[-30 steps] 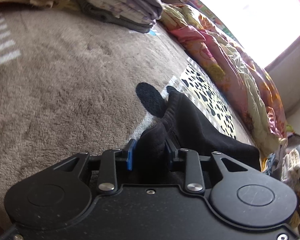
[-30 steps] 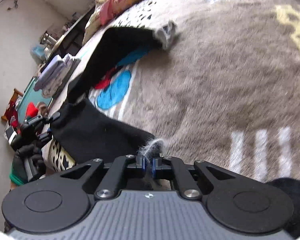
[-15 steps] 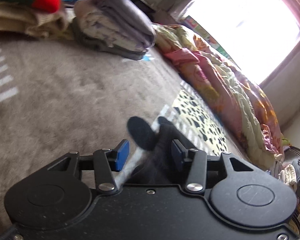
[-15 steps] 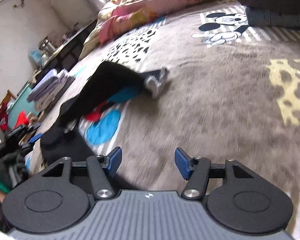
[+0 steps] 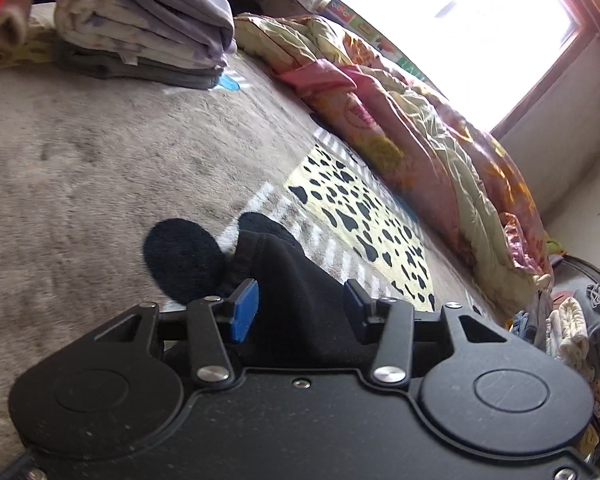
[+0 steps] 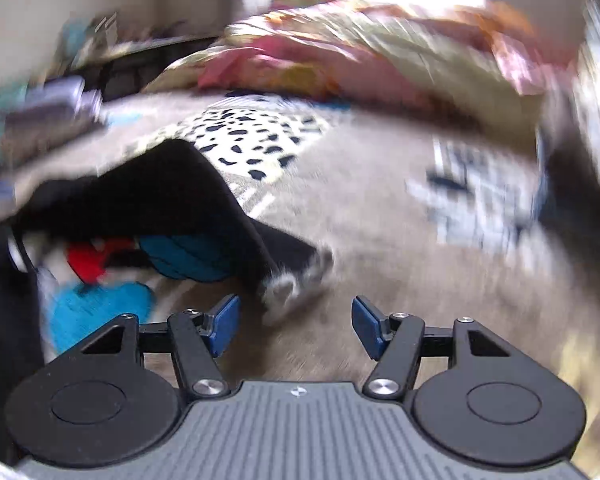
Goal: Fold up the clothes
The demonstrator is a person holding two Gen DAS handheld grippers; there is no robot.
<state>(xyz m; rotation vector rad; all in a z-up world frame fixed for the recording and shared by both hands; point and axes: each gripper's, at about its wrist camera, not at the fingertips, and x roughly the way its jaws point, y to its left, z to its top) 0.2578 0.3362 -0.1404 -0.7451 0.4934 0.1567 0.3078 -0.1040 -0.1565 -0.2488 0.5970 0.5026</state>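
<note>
A black garment (image 5: 296,280) lies on the grey plush blanket (image 5: 80,160). My left gripper (image 5: 300,310) is open, its blue pads either side of the black cloth without clamping it. In the blurred right wrist view the same black garment (image 6: 172,192) stretches across the blanket, with a grey fuzzy cuff end (image 6: 288,284) just ahead of my right gripper (image 6: 294,322). The right gripper is open and empty.
A stack of folded clothes (image 5: 148,28) sits at the back left. A rumpled pink floral quilt (image 5: 420,120) runs along the far side under a bright window. A pile of clothes (image 5: 572,320) lies at the right. The blanket has a spotted yellow patch (image 5: 360,220).
Both grippers opened and let go of the black garment. The right gripper swung round quickly, blurring its view; the garment's cuff dropped onto the blanket.
</note>
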